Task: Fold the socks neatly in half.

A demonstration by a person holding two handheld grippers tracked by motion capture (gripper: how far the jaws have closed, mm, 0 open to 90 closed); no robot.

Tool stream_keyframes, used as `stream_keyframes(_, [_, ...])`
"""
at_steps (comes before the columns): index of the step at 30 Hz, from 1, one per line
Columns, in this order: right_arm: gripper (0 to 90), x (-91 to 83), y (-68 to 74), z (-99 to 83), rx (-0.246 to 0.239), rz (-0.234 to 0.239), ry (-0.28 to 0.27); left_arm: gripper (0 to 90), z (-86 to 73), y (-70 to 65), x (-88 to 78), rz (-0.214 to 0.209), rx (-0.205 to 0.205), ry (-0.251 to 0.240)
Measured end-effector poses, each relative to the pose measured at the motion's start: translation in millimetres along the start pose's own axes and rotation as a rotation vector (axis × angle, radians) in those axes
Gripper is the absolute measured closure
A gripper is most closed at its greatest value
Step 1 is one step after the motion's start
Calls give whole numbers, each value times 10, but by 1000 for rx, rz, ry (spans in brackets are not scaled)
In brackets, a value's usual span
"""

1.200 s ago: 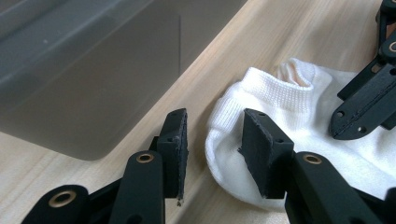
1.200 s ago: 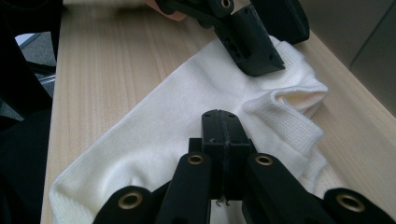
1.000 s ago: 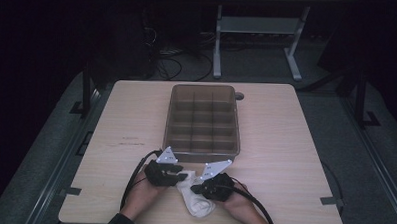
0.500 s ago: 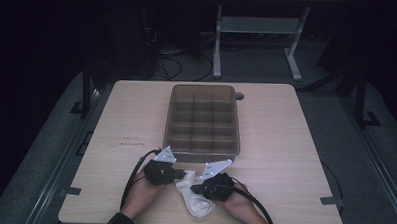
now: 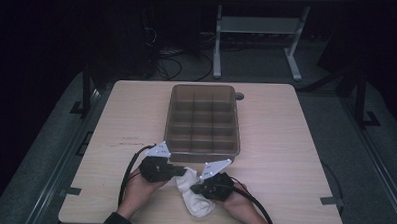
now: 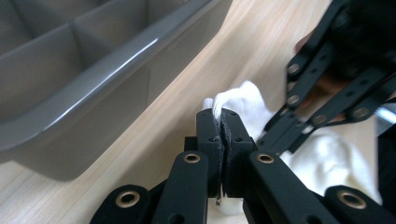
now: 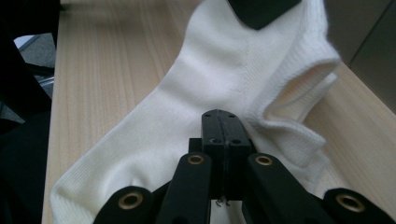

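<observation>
Two grippers work one white sock [image 5: 196, 192] lying on the table [image 5: 295, 160] before the tray [image 5: 203, 119]: our left gripper [image 6: 221, 122] has just closed, pinching its cuff, while our right gripper [image 7: 226, 122], closed, pins its middle flat, so it can be stretched.

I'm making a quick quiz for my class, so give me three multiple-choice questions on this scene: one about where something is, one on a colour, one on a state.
1. Where does the white sock lie?
A. inside the tray
B. on the table in front of the tray
C. on the floor

2. What colour is the divided tray?
A. grey
B. red
C. yellow

3. How do the left gripper's jaws stand?
A. wide open
B. shut on the sock's edge
C. shut on the tray rim

Answers:
1 B, the high view shows it on the wood between the hands.
2 A, its walls are grey.
3 B, white fabric sticks out between the closed pads.
</observation>
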State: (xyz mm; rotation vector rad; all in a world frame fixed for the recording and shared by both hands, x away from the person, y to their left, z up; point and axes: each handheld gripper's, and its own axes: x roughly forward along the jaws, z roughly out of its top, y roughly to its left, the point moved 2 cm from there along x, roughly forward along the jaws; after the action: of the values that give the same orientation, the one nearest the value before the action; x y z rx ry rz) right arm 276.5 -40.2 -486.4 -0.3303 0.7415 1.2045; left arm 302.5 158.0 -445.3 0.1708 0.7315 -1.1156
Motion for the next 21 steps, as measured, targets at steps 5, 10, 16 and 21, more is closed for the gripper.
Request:
stream_keyframes(5, [900,20,-10,14,7,-5,-8,887,52,-95,-38,-36,-5,-18])
stream_keyframes(10, [900,59,-47,56,24,-24,-17,887,55,-135,-40,-19,9,-16])
stream_keyframes(16, [898,10,-33,92,17,-48,-11,887,45,-124,-23,19,25,-9])
stream_keyframes(21, [898,-196,4,121,30,-37,-53,887,45,-117,-33,35,31,-8])
